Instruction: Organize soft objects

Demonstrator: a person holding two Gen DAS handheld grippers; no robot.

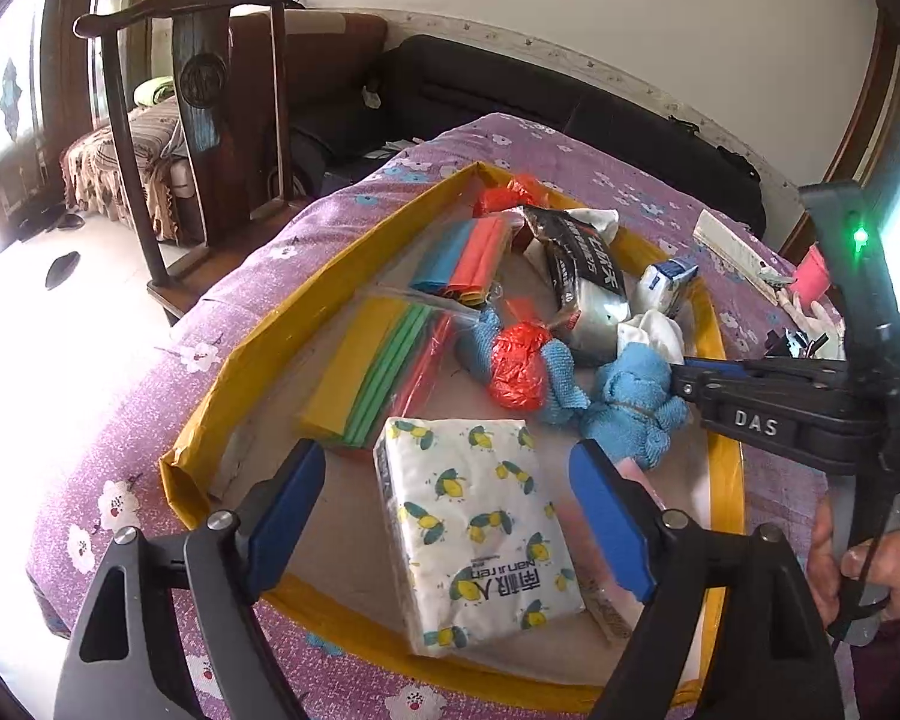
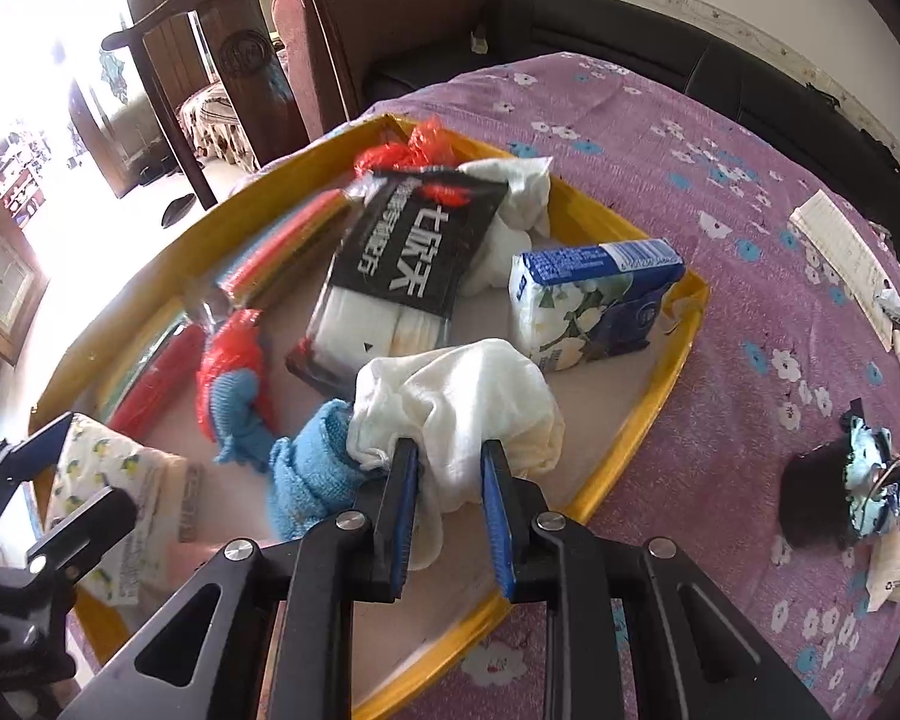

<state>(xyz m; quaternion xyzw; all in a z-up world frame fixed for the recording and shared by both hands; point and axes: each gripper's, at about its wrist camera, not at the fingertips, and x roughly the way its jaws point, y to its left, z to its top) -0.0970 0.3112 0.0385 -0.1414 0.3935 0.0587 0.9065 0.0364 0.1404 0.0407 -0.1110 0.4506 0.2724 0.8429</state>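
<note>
Pinching white cloth (image 2: 450,402) – rt hand-held gripper (image 2: 450,468), lt hand-held gripper (image 1: 450,480) spread over tissue pack (image 1: 480,528).

"DAS" on right gripper (image 1: 756,420), "nanjiren" on tissue pack (image 1: 480,534)

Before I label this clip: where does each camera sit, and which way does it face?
Left wrist: on the left gripper, looking down at the lemon-print tissue pack in the yellow tray; the right gripper and a hand show.
Right wrist: on the right gripper, facing the white cloth it pinches; the left gripper shows.
Shared: tray, tissue pack, cloth.
</note>
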